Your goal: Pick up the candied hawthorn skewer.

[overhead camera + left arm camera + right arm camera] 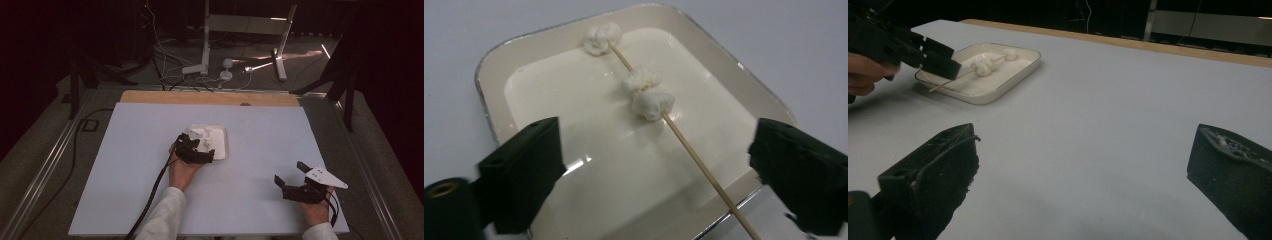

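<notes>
No readable writing or labels on anything I can see. My worktop [260, 150] is a pale sheet over a board, with a wood strip showing along the far edge. A cream rectangular tray [549, 70] with a metal-looking rim sits about mid-worktop, a bit left of centre and well clear of every edge. In the tray lies a thin wooden skewer [694, 152], running diagonally; its bare end sticks out over the tray's near rim. The skewer carries white marshmallows: one [600, 39] at the far tip by the tray's far rim, two more [646, 92] bunched together mid-stick. My left tongs [196, 148] hover over the tray's near-left side, jaws spread wide on either side of the skewer, touching nothing. My right tongs [290, 175] are near the worktop's near-right corner, well apart from the tray, jaws wide apart, nothing between them.
</notes>
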`<action>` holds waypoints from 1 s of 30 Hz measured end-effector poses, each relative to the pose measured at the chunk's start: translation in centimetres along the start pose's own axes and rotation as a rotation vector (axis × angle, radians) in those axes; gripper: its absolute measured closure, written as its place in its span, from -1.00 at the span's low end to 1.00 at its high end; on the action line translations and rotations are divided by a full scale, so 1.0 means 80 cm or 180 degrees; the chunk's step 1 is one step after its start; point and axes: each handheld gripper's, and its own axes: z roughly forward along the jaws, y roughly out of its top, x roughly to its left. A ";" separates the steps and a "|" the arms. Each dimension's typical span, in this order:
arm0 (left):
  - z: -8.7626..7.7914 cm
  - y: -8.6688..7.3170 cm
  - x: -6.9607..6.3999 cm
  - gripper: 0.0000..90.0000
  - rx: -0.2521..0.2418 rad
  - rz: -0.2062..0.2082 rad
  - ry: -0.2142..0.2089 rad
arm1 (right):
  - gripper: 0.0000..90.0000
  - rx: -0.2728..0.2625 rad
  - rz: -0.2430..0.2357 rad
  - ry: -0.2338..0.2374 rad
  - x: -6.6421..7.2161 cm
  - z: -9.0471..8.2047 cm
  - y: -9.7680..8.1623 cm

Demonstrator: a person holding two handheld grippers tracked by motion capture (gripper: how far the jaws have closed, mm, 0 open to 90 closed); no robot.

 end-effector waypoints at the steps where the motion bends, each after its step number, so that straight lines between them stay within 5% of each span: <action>1: 0.001 0.000 -0.001 -0.59 0.0038 0.0005 -0.0001 | -1.00 0.0001 0.0001 -0.0002 0.000 0.000 0.000; 7: -0.003 0.000 0.006 0.23 0.0304 -0.0040 -0.0012 | -1.00 0.0005 0.0004 -0.0001 0.000 0.000 0.000; 14: -0.008 0.002 0.015 0.88 0.0446 -0.0107 0.0054 | -1.00 0.0001 -0.0005 0.0010 0.000 0.000 0.000; 22: -0.014 0.001 0.019 0.99 0.0373 -0.0137 -0.0035 | -1.00 0.0001 0.0014 0.0005 -0.001 0.001 -0.001; 30: -0.044 -0.001 0.029 0.99 0.0148 -0.0140 -0.0108 | -1.00 0.0005 0.0010 0.0009 0.000 0.002 -0.001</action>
